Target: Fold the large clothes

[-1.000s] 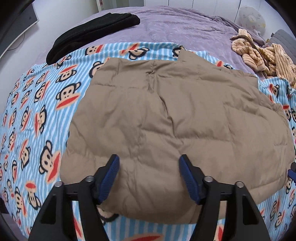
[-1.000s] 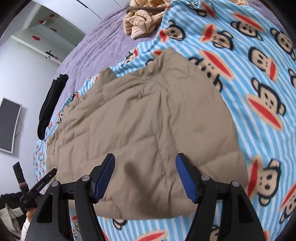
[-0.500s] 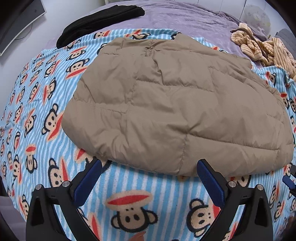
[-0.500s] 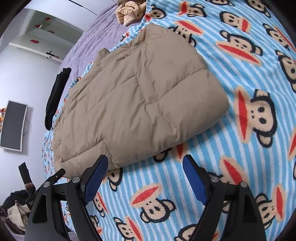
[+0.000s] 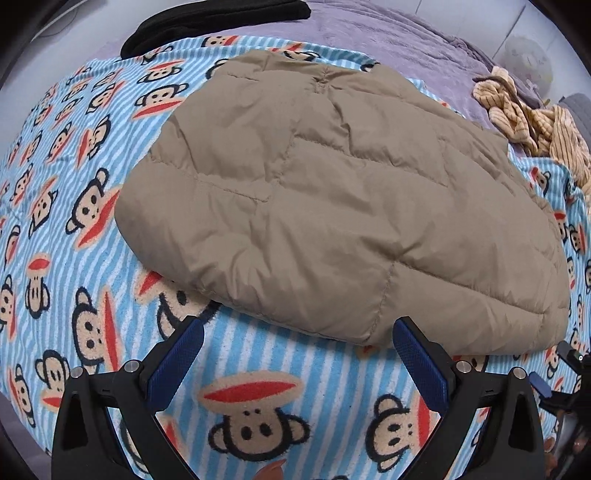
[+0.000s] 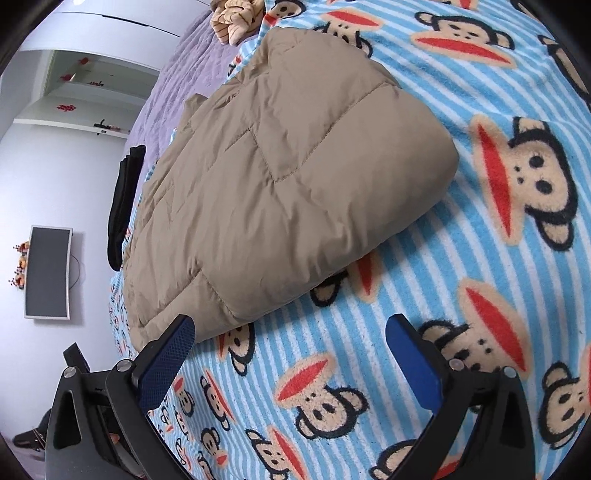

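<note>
Left wrist view shows the left hand-held gripper (image 5: 295,354) wide open, holding nothing, just before the puffy tan jacket (image 5: 332,206). Right hand-held gripper (image 6: 288,350) too. Grab the near edge evenly, I think.

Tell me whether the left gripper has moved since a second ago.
Yes. The left gripper has pulled back off the tan jacket; its open jaws, earlier over the padding, now hang over the monkey blanket before the hem.

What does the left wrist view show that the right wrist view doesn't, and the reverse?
Left wrist only: a pale round object beyond the purple bedspread.

Right wrist only: a wall-mounted dark flat screen and white shelving.

Both: the folded tan quilted puffer jacket on the blue striped monkey-print blanket, a black garment, a striped yellow garment, and each open gripper.
</note>
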Tool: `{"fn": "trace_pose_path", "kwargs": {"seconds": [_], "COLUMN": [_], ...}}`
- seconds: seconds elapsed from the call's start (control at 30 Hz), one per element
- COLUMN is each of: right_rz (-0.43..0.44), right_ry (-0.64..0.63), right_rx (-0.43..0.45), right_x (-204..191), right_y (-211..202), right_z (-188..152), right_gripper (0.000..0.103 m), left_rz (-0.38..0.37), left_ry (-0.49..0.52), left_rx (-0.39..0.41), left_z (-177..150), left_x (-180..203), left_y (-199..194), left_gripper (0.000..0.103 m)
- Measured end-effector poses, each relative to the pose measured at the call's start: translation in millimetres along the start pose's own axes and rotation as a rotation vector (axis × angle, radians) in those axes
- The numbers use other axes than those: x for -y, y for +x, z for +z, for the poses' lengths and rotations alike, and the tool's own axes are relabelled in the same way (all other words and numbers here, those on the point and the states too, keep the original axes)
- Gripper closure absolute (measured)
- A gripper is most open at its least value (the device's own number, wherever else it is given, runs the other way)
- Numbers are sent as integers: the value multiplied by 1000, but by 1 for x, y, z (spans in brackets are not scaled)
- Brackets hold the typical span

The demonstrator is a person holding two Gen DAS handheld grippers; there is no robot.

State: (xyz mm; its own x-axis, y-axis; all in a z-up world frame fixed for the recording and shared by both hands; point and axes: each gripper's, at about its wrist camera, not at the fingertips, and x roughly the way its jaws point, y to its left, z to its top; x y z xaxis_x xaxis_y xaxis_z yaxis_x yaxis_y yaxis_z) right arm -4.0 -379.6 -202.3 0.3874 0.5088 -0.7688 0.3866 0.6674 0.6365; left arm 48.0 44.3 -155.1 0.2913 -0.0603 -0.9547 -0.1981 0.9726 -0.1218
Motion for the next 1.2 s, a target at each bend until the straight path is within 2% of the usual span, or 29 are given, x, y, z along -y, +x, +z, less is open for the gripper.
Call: {"fn": "trace_pose_path", "kwargs": {"seconds": [0.13,0.33,0.43,0.5,0.67,0.8,0.87,0.9,0.93,0.97,1.03,1.07,1.1,1.2], "right_rz": [4,27,83,124,243,283,295,299,307,314,316,312,297,321], "right_ry": [45,74,143,185,226,217,253,277,293,310,340,352,363,372], "right_rx": [-20,-9,-4,-5,-12,-8,-29,-29,-23,-15,-4,-1,1,9], "right_x": [-1,-6,1,4,-8,-20,-11,-5,-2,-1,-1,-1,0,1], "right_y": [14,25,32,39,60,74,89,94,95,95,94,94,93,87], "right_z": [6,18,27,32,52,65,66,65,65,64,64,63,62,57], "right_gripper": [0,0,0,0,0,0,0,0,0,0,1,13,43,69], "left_rz": [-38,-276,-361,-366,-419,-383,-368,-364,-387,-417,-414,-401,-390,-375], "left_ry": [-92,-311,-363,-362,-358,-408,-435,-431,-424,-421,-382,-351,-319,-232], "left_rx": [-5,-3,-41,-44,18,33,55,63,71,71,94,108,124,167], "left_z": [8,17,23,30,65,78,79,80,81,82,85,86,86,82], "left_x": [-30,-88,-98,-96,-83,-81,-81,-82,-84,-86,-84,-81,-78,-71], "left_y": [6,20,41,51,60,77,76,75,73,72,61,55,47,22], "left_gripper": [1,1,1,1,1,1,15,35,60,68,81,82,84,86]}}
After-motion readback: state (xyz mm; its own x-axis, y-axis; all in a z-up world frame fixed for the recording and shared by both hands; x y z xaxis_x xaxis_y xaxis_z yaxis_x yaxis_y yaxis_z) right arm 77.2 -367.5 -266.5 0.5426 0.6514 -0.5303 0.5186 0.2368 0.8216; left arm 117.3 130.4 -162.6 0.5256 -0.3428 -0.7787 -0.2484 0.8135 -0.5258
